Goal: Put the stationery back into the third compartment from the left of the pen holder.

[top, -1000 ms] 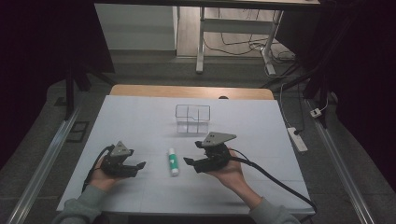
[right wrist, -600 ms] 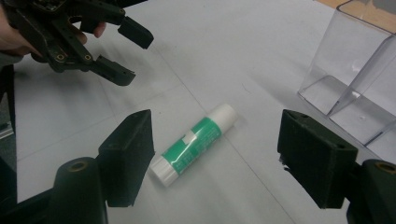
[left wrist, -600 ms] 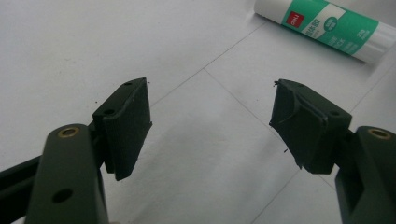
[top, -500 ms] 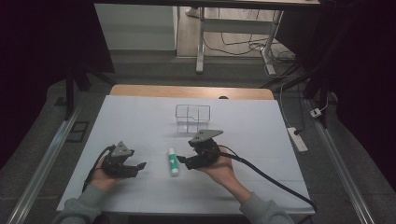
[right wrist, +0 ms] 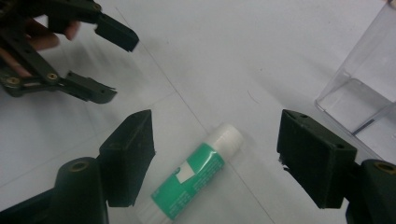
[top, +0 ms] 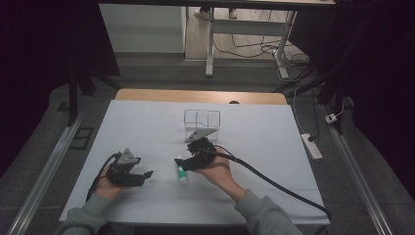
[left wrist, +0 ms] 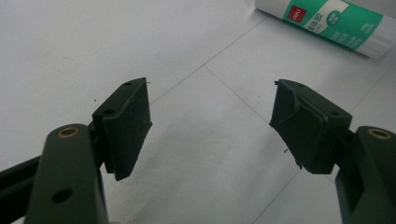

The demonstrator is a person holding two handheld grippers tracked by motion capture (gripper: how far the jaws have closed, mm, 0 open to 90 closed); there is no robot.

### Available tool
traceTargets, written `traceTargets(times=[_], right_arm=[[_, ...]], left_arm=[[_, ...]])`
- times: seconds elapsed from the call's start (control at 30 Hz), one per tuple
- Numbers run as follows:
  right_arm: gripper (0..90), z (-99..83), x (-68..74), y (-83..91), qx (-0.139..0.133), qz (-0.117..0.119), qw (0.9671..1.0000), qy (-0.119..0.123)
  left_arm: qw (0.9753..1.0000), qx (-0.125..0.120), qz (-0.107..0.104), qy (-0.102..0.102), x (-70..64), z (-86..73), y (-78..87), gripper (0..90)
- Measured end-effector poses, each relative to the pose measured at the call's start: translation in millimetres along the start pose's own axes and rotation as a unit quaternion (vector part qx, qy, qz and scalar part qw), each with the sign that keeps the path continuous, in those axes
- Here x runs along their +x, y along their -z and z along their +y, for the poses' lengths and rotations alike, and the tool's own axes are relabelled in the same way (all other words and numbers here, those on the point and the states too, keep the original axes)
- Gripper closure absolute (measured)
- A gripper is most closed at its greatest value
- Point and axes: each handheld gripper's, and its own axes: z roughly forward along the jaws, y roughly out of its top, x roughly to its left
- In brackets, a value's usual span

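A green and white glue stick (top: 180,171) lies flat on the white table sheet (top: 274,127), between my two hands. My right gripper (top: 179,163) is open and hovers just over the stick's far end; in the right gripper view its jaws (right wrist: 215,140) stand either side of the glue stick (right wrist: 194,175) without touching it. My left gripper (top: 146,175) rests open to the stick's left, nothing between its fingers (left wrist: 210,126). The glue stick (left wrist: 336,21) lies beyond it at the upper right of the left gripper view. The left gripper (right wrist: 116,67) also appears in the right gripper view.
A clear plastic box (top: 202,119) stands just behind the right gripper, and its corner (right wrist: 364,93) is close at the right. The right gripper's black cable (top: 274,183) trails to the front right. A power strip (top: 311,146) lies off the table's right edge.
My right gripper has moved left and down to the glue stick, ending with its open jaws over it. The left gripper and the stick have stayed put.
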Motion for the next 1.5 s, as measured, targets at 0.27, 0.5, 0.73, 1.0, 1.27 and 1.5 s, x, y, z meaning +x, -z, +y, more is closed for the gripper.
traceTargets(times=[0.27,0.5,0.73,1.0,1.27,1.5], right_arm=[[27.9,-3.1,-2.0,-29.3,0.047,-0.005,0.9989,-0.005],[29.4,-6.7,-2.2,-43.0,0.063,-0.012,0.9979,-0.004],[30.4,-9.2,-1.1,-51.5,0.076,-0.012,0.9970,-0.007],[39.9,-10.0,6.1,-60.4,0.093,-0.032,0.9951,0.009],[48.9,-10.4,5.4,-62.2,0.091,-0.046,0.9948,-0.003],[52.9,-9.8,3.8,-62.4,0.090,-0.045,0.9949,-0.013]], left_arm=[[1.0000,0.007,0.001,-0.003,-0.5,0.1,-2.3,28.1],[0.9999,0.011,0.003,-0.004,-0.7,-0.2,-3.6,28.1],[0.9999,0.014,0.003,-0.007,-1.0,-0.3,-4.8,28.1],[0.9998,0.015,0.004,-0.011,-2.0,-0.6,-4.8,28.0],[0.9998,0.016,0.004,-0.013,-2.3,-1.7,-5.2,28.0],[0.9998,0.017,0.004,-0.013,-2.2,-2.2,-5.5,28.0]])
